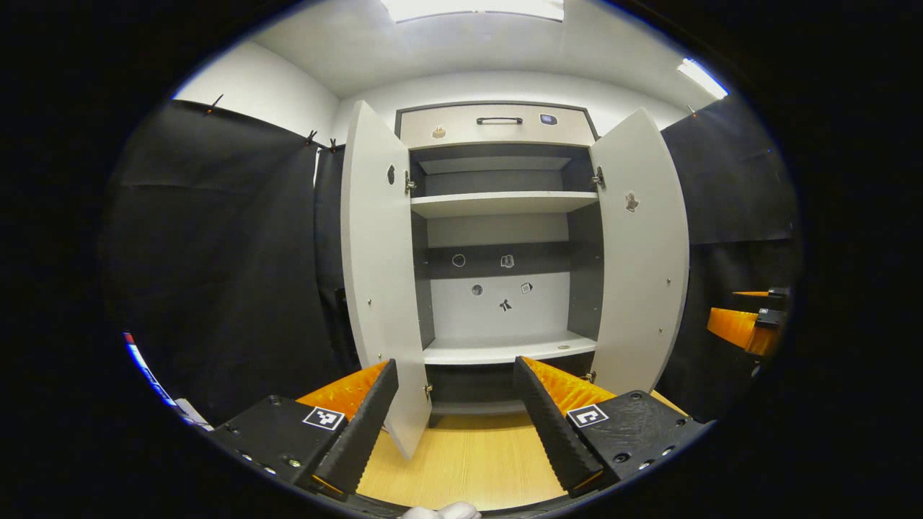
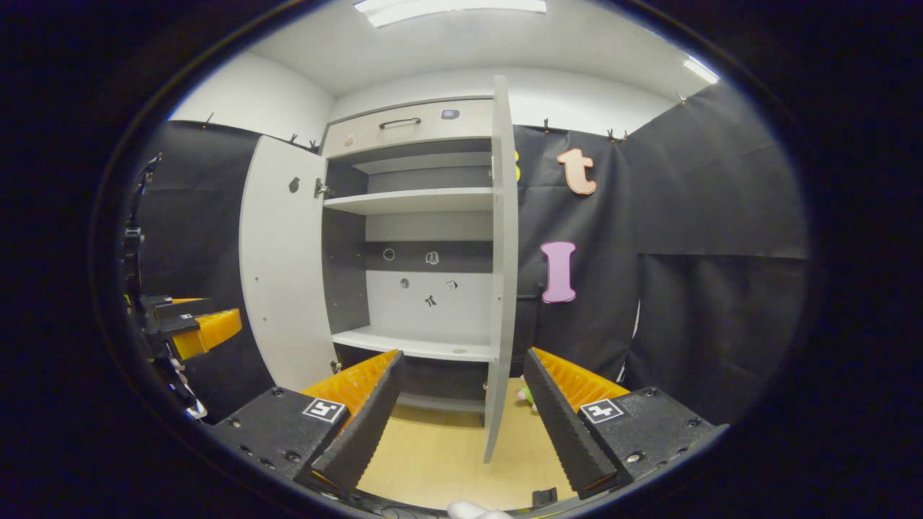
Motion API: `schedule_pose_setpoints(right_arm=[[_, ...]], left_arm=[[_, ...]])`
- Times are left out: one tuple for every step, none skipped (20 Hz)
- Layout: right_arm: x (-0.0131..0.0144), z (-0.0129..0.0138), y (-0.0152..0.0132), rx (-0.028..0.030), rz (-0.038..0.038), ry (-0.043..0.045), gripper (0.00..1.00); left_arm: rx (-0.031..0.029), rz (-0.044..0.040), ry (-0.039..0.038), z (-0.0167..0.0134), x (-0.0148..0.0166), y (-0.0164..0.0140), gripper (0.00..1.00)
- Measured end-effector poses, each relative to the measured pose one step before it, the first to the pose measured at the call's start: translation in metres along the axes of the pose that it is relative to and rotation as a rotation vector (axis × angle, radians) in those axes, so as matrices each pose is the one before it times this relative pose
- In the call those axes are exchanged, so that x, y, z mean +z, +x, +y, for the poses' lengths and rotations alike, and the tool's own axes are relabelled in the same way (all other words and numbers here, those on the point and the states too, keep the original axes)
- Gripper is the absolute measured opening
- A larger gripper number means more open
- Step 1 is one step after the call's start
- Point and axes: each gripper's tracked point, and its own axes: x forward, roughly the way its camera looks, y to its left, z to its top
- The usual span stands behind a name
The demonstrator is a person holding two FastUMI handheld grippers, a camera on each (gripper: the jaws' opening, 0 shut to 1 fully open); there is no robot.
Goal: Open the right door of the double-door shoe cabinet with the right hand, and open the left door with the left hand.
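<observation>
The shoe cabinet [image 1: 497, 205] stands ahead with both doors swung wide. In the left gripper view the left door [image 1: 378, 274] stands out toward me, its lower edge between my left gripper's [image 1: 456, 375] fingers without touching them; the jaws are open. The right door [image 1: 642, 245] hangs open on the far side. In the right gripper view the right door [image 2: 501, 259] shows edge-on, its free edge between the spread fingers of my right gripper [image 2: 463, 364], which is open. The left door [image 2: 281, 267] stands open at the left. The bare shelves [image 2: 414, 200] are visible inside.
A drawer with a dark handle [image 1: 499, 120] tops the cabinet. Black cloth walls close in both sides. The floor [image 1: 469, 461] is light wood. The other gripper [image 1: 750, 317] shows at the right edge of the left gripper view, and the other gripper [image 2: 191, 324] at the left of the right gripper view.
</observation>
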Motion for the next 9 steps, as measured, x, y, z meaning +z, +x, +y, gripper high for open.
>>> schedule_pose_setpoints(right_arm=[[0.00035, -0.00096, 0.00037, -0.00637, 0.00192, 0.00145, 1.0], [-0.0006, -0.00224, -0.00066, -0.00827, -0.00095, -0.00135, 1.0], [0.00061, -0.00082, -0.00004, -0.00568, -0.0007, -0.00392, 1.0], [0.00058, 0.00016, 0.00037, -0.00452, -0.00201, -0.0029, 1.0], [0.00089, 0.00064, 0.00026, -0.00275, -0.00214, -0.0014, 1.0], [0.00098, 0.00012, 0.00064, -0.00419, -0.00218, 0.00042, 1.0], [0.00133, 0.00071, 0.00059, -0.00276, 0.0004, 0.00168, 1.0], [-0.00065, 0.00009, 0.00019, -0.00124, 0.0002, 0.00206, 1.0], [0.00116, 0.00031, 0.00045, -0.00335, -0.00175, 0.00216, 1.0]], left_arm=[[-0.00302, -0.00223, 0.00845, -0.00205, 0.00073, -0.0036, 0.96], [-0.00112, 0.00114, 0.00323, 0.00038, -0.00036, -0.00161, 0.96], [-0.00254, -0.00046, 0.00218, 0.00083, 0.00034, -0.00103, 0.96], [-0.00208, -0.00109, -0.00023, 0.0014, 0.00053, -0.0004, 0.96], [-0.00104, 0.00074, -0.00334, 0.00146, 0.00087, -0.00038, 0.96], [-0.0015, -0.00189, -0.00322, 0.00093, 0.00124, 0.00065, 0.96], [0.00032, 0.00129, -0.00114, 0.00068, -0.00022, -0.00014, 0.96], [-0.00063, -0.00376, 0.00067, 0.0006, 0.00095, 0.00055, 0.96], [0.00171, 0.00024, 0.00029, 0.00096, 0.00032, 0.00002, 0.96]])
